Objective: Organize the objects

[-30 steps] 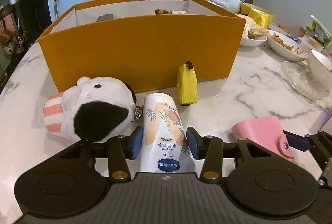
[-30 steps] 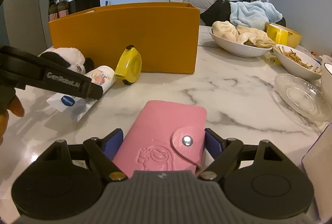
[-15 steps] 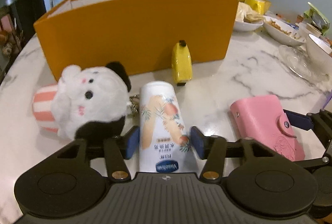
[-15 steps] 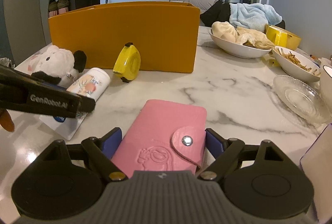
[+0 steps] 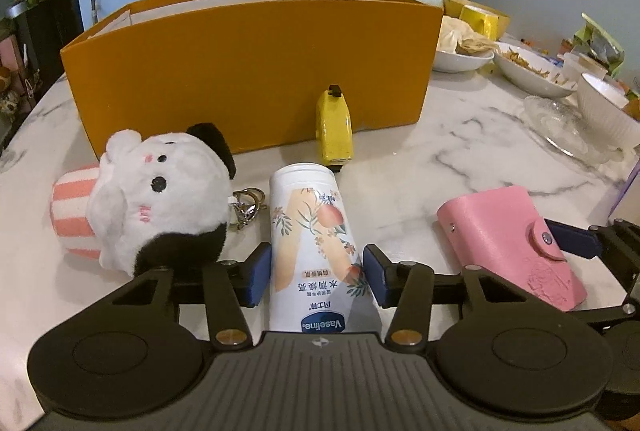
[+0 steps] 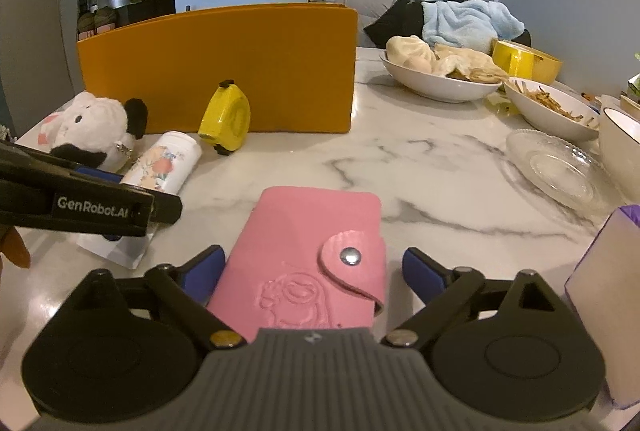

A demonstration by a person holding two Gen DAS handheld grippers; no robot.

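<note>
A white Vaseline tube (image 5: 312,247) lies on the marble table between the fingers of my left gripper (image 5: 316,279), whose blue pads touch or nearly touch its sides. A pink snap wallet (image 6: 308,263) lies between the open jaws of my right gripper (image 6: 316,275), with a gap on the right side. The wallet also shows in the left wrist view (image 5: 508,243). A panda plush (image 5: 160,199) with a keyring lies left of the tube. A yellow tape measure (image 5: 334,127) stands before the orange box (image 5: 248,63).
Bowls of food (image 6: 440,71), a yellow mug (image 6: 516,59), a glass plate (image 6: 556,167) and a white bowl (image 5: 608,111) stand at the right. A purple-edged white box (image 6: 608,271) is close to my right gripper. The left gripper's arm (image 6: 80,199) crosses the right view.
The left gripper has dropped lower toward the table and moved slightly along the tube; the panda plush has rolled to face me. The right gripper's jaws stay around the wallet.
</note>
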